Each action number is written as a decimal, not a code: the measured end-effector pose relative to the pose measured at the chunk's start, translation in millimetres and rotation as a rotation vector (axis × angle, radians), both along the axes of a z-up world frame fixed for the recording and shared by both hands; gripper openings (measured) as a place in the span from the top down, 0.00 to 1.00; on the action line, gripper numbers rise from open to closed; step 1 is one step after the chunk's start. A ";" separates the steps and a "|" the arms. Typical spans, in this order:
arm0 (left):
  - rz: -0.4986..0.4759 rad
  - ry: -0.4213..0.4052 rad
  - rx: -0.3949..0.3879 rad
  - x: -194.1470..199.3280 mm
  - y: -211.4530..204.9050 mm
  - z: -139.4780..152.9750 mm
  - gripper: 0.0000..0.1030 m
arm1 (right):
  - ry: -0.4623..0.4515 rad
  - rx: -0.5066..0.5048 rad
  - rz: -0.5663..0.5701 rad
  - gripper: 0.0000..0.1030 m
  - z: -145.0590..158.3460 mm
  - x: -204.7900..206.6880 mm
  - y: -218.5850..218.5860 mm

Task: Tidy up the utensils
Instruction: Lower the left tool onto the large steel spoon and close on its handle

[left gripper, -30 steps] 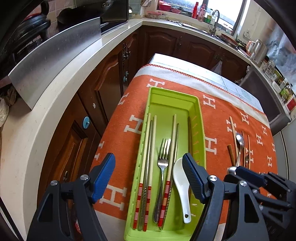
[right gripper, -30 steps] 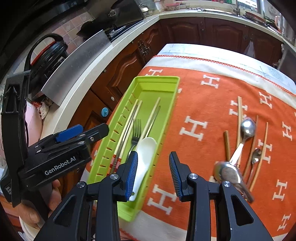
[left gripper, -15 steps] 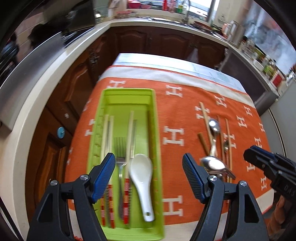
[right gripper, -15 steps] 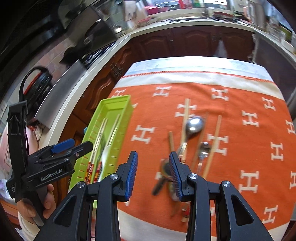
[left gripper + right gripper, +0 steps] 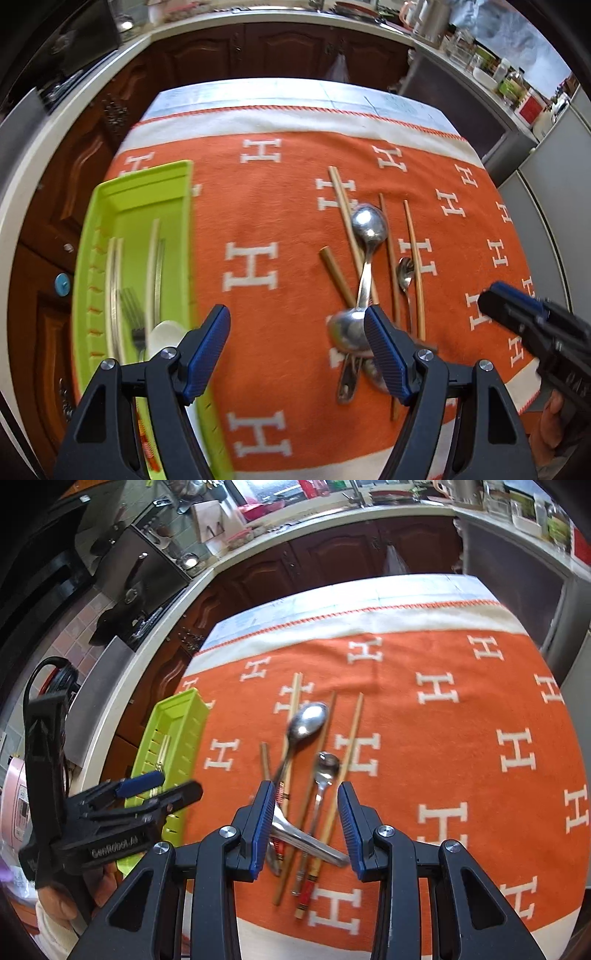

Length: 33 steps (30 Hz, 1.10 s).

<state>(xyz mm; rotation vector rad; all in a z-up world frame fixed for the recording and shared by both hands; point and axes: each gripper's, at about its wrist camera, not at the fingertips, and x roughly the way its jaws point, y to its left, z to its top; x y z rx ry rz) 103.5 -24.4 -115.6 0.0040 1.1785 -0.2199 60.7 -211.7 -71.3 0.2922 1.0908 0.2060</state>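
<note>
Now right gripper (image 5: pixel 306 823) wide open, empty, over crossed steel spoons (image 5: pixel 306 720) and wooden chopsticks (image 5: pixel 351 734) at twelve o'clock; left gripper (image 5: pixel 297 354) likewise; overlap risks double-grab.

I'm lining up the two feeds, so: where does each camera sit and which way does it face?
Left wrist: rides the left tongs, facing forward and down over the cloth; the right tongs and a hand show at right.
Right wrist: rides the right tongs, over the loose utensils; the left tongs show at left.
Shared: tray, big spoon, chopsticks.
</note>
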 end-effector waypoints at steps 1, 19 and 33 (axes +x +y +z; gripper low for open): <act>-0.007 0.007 -0.001 3.7 -4.2 -2.9 0.29 | 0.008 0.003 -0.002 0.65 -3.7 -0.6 -2.9; -0.071 0.009 0.071 51.3 -66.8 -39.7 0.52 | 0.053 0.037 0.006 0.65 -42.9 -0.8 -21.0; -0.105 0.012 0.102 60.6 -87.7 -58.3 0.88 | 0.046 0.056 0.084 0.65 -48.0 -4.4 -11.7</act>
